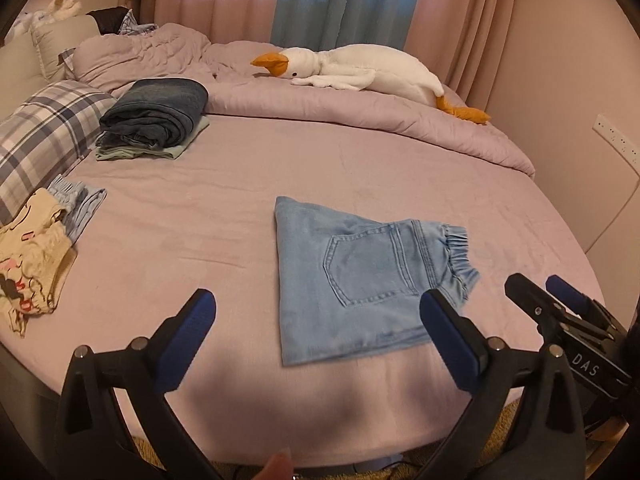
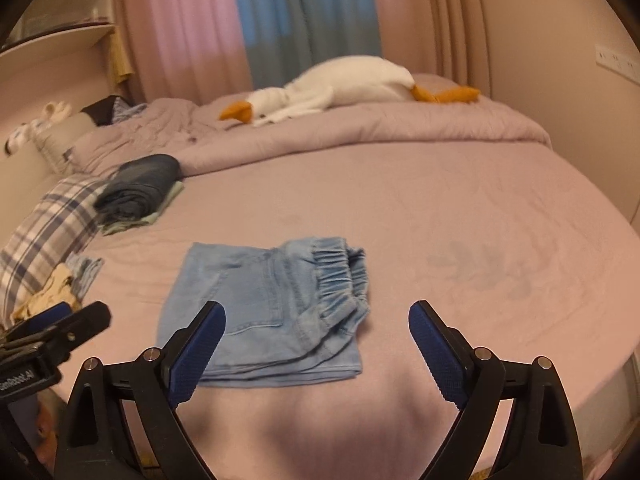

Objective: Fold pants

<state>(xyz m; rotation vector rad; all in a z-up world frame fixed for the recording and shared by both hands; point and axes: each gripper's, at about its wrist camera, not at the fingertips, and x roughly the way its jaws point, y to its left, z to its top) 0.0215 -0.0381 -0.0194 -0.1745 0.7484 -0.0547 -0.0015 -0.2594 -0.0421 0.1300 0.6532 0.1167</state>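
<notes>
- Light-blue pants (image 1: 360,276) lie folded on the bed (image 1: 240,168).
- Left gripper (image 1: 320,332): jaws spread wide, nothing held.
- Right gripper (image 2: 318,340): likewise wide, empty.

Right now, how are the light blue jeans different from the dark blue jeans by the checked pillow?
The light blue jeans lie alone near the bed's front edge; the dark blue jeans sit farther back on a pale green folded cloth. The light blue jeans make a thin flat square; the dark blue jeans make a thick rounded bundle. Both are folded denim.
</notes>
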